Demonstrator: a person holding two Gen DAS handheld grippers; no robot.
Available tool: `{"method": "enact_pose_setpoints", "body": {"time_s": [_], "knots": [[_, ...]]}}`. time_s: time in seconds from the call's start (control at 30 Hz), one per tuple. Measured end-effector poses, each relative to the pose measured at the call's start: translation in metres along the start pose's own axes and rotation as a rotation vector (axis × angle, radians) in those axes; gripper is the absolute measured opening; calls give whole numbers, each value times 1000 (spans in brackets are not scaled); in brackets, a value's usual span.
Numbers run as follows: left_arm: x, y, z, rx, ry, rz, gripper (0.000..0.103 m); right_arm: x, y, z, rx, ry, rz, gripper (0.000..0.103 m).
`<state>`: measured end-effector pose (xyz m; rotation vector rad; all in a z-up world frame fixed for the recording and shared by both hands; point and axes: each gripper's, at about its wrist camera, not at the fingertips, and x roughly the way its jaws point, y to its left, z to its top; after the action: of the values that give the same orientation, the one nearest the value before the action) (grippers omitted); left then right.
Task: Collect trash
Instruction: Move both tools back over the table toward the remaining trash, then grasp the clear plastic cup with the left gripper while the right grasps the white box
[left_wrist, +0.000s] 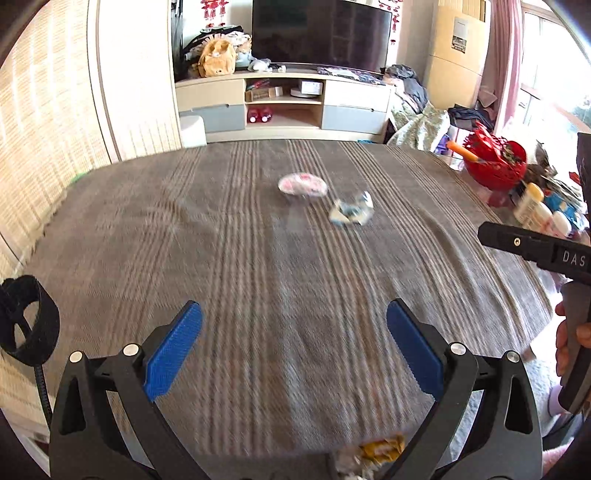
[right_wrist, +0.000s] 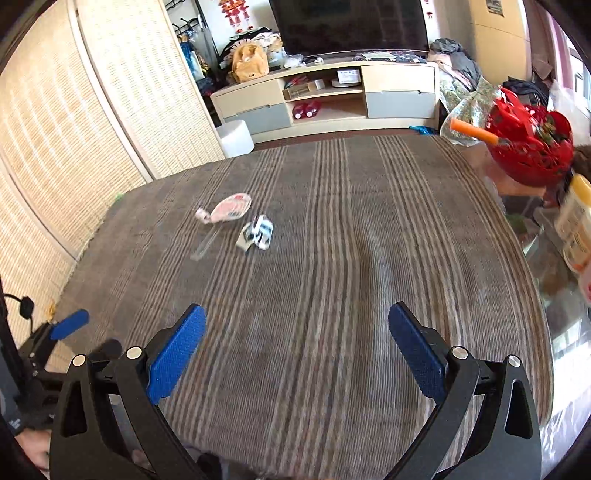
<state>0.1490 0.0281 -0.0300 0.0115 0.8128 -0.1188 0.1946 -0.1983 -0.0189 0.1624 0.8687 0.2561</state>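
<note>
A pink-and-white crumpled wrapper (left_wrist: 303, 184) and a blue-and-white crumpled wrapper (left_wrist: 351, 209) lie on the striped grey tablecloth (left_wrist: 240, 258), far ahead of my left gripper (left_wrist: 294, 325), which is open and empty. A yellow wrapper (left_wrist: 380, 448) lies at the near edge below it. In the right wrist view the pink wrapper (right_wrist: 229, 207) and the blue-and-white one (right_wrist: 258, 232) lie ahead to the left of my right gripper (right_wrist: 297, 326), open and empty. A clear strip (right_wrist: 207, 244) lies beside them.
A red basket (right_wrist: 528, 147) with an orange-handled tool stands at the table's right edge, with bottles (right_wrist: 576, 221) nearer. A woven screen (right_wrist: 92, 129) stands on the left. A TV cabinet (left_wrist: 284, 103) is beyond the table. The other gripper's body (left_wrist: 535, 251) shows at right.
</note>
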Motion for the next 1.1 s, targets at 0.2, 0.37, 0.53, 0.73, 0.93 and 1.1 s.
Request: {"method": "enact_pose_setpoints", "body": {"time_s": [0.2,0.37,0.53,0.73,0.93,1.1], "knots": [[46,13,40,16,11,-2,95,56,-3,36,43,45,52,100],[85,19,59,13,20,-16,92,97,-2,53,51,91,59,97],[116,16,64,70,44,-3,85,123,8,56,36,123,129,69],[134,11,72,79,49,-7,85,149,18,59,-23,170,129,23],[153,6,78,89,61,-6,85,139,1,63,-28,131,109,16],[173,4,80,73,95,-19,64,134,-17,68,-20,114,92,16]]}}
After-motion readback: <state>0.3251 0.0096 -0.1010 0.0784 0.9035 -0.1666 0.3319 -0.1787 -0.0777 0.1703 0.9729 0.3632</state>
